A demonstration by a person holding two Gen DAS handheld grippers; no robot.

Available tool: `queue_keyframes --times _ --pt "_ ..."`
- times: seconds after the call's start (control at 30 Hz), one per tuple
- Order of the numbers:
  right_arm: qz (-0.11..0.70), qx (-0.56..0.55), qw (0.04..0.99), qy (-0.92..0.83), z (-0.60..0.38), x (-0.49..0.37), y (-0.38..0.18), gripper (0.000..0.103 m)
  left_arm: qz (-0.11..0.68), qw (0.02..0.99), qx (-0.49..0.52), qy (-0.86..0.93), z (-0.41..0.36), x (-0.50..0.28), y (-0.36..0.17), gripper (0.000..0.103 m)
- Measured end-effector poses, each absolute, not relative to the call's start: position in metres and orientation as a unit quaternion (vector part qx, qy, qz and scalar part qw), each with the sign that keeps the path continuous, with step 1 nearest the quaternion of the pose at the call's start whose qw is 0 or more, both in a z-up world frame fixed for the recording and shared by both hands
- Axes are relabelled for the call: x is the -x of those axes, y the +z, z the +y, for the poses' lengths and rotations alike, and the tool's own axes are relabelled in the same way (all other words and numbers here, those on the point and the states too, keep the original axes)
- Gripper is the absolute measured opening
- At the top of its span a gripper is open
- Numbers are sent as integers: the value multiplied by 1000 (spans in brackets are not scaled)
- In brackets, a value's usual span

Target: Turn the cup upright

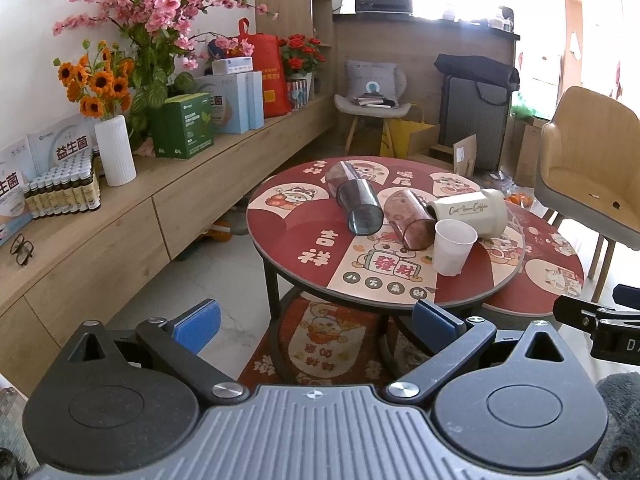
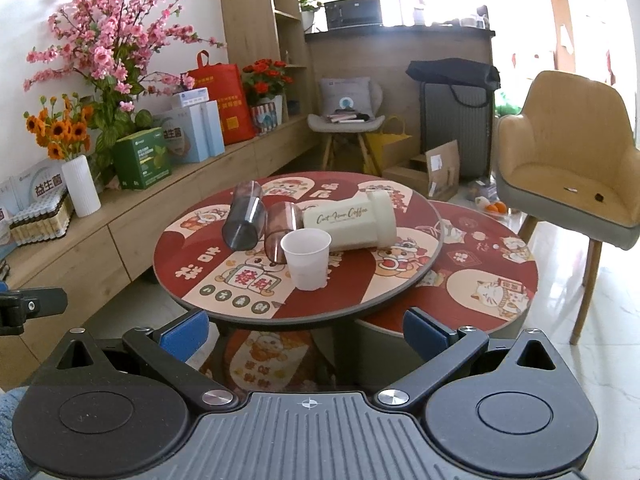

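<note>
On the round red-patterned table [image 2: 200,280], a smoky grey translucent plastic cup [image 2: 244,216] lies on its side toward the left edge. Beside it, a pinkish-brown translucent cup [image 2: 280,230] also lies tipped over. A white paper cup [image 2: 306,260] stands upright nearest the front edge, and a cream cylindrical coffee tumbler [image 2: 352,220] lies on its side behind it. The left hand-held gripper [image 1: 316,320] and right hand-held gripper [image 2: 306,332] both hang short of the table, released, jaws spread wide around nothing.
</note>
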State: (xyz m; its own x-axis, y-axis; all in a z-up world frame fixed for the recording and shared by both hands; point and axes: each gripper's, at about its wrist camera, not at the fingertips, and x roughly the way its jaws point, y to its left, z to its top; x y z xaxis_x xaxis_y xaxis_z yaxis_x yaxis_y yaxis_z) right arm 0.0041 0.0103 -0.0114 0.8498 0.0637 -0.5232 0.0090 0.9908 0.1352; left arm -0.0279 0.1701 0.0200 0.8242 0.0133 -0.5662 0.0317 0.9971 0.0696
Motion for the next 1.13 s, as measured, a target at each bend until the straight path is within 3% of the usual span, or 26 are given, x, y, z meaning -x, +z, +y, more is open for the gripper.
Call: queue_keyframes --times 1.13 --pt "275 -66 959 12 8 -4 -18 103 286 957 -40 2 167 34 23 103"
